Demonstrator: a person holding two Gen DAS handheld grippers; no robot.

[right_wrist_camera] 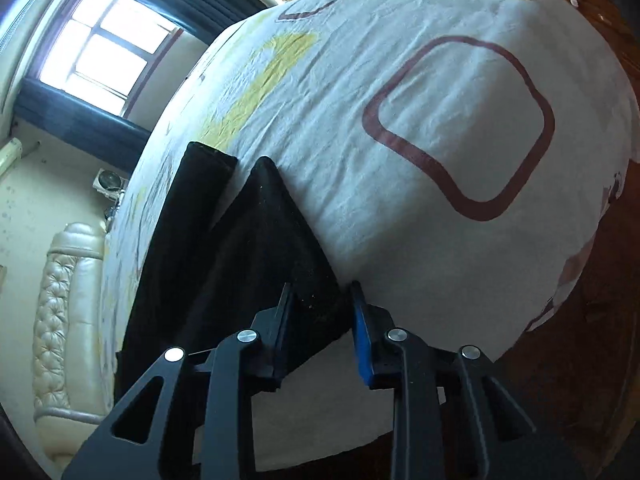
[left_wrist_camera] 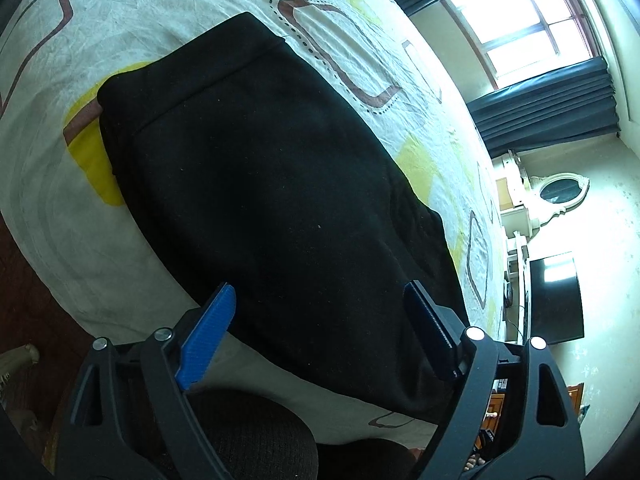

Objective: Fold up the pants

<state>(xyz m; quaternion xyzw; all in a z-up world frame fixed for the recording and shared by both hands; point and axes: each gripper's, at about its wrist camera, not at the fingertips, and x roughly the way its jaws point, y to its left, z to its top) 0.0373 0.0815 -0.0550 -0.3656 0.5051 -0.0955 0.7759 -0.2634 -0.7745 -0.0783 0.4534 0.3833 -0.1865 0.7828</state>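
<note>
Black pants (left_wrist_camera: pixel 264 184) lie flat on a bed with a white patterned sheet (left_wrist_camera: pixel 120 32). In the left wrist view my left gripper (left_wrist_camera: pixel 320 324) is wide open above the near end of the pants, blue pads apart, holding nothing. In the right wrist view the pants (right_wrist_camera: pixel 240 248) run along the bed's left side, with a cuffed end at the far tip. My right gripper (right_wrist_camera: pixel 320 316) has its jaws partly apart, with the near corner of the pants between the fingers; I cannot tell whether the pads press the cloth.
The bed sheet (right_wrist_camera: pixel 440 80) has maroon and yellow shapes. A window with dark curtains (left_wrist_camera: pixel 540 20) and a dark screen (left_wrist_camera: pixel 556 300) are beyond the bed. A padded cream headboard (right_wrist_camera: pixel 68 300) is at the left. Wooden floor (right_wrist_camera: pixel 580 340) lies right of the bed.
</note>
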